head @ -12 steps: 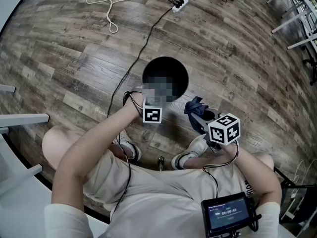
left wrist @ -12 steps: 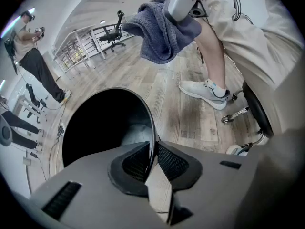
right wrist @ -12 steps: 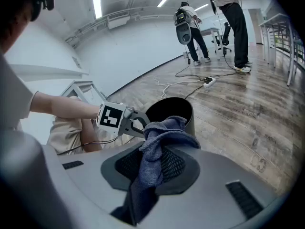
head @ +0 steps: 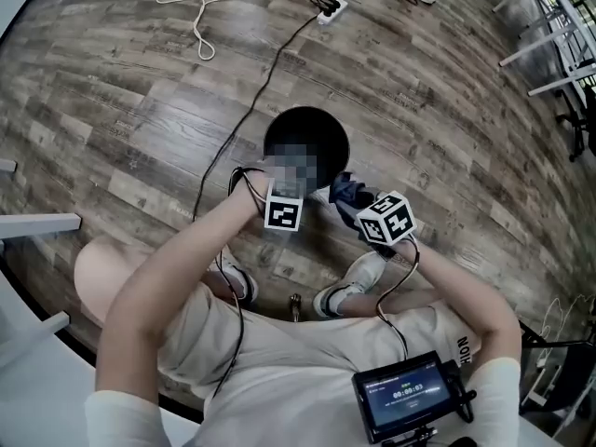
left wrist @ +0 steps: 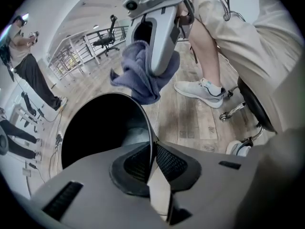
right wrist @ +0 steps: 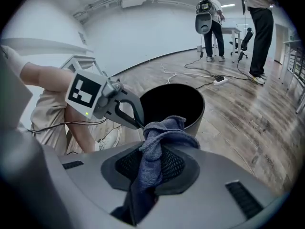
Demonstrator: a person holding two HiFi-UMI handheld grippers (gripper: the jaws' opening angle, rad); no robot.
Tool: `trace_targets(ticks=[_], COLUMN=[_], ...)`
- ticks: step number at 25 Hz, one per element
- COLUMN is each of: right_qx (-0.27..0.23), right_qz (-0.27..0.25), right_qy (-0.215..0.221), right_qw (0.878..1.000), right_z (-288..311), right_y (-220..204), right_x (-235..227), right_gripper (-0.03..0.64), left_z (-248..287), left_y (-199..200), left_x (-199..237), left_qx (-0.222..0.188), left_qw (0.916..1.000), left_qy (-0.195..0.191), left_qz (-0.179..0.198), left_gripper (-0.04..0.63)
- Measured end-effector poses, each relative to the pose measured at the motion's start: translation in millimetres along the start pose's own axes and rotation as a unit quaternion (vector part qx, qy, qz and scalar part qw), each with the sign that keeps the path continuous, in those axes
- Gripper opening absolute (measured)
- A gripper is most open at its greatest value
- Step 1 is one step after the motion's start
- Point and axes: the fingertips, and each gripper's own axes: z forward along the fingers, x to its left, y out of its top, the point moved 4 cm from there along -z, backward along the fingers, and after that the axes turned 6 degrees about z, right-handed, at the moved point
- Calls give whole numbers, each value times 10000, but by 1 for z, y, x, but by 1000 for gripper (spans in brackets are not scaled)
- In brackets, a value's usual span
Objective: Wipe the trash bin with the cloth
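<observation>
A round black trash bin (head: 305, 142) stands on the wood floor in front of the seated person. My left gripper (head: 281, 192) reaches down to its near rim; in the left gripper view the jaws (left wrist: 151, 163) are shut on the thin rim (left wrist: 150, 137). My right gripper (head: 358, 205) is shut on a bunched dark blue cloth (head: 345, 190), held just off the bin's near right edge. In the right gripper view the cloth (right wrist: 158, 149) stands up between the jaws (right wrist: 155, 168), with the bin (right wrist: 177, 104) close behind it and the left gripper (right wrist: 116, 106) at the rim.
A black cable and a power strip (head: 328, 9) lie on the floor beyond the bin, with a white cord (head: 198, 28) to the left. The person's shoes (head: 343, 294) rest near the bin. White frames (head: 37, 223) stand at left. People stand far off (right wrist: 212, 23).
The right gripper has carried the cloth left and closer to the bin's rim. The left gripper keeps its hold on the rim.
</observation>
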Motion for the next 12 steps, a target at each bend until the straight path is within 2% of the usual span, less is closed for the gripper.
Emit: trace_targets(ticks=[4, 12], right_qx=[205, 247], right_qz=[-108, -237], right_qy=[-117, -134], right_qw=[9997, 9993], right_z=[24, 51], right_y=[-6, -6], right_x=[-9, -22], right_gripper=[77, 77], left_z=[-1, -1], left_y=[-2, -3], left_x=[-1, -3], left_qx=[-133, -182], left_qw=[9995, 9995], left_qy=[145, -21], left_qz=[254, 244], left_gripper=[44, 41])
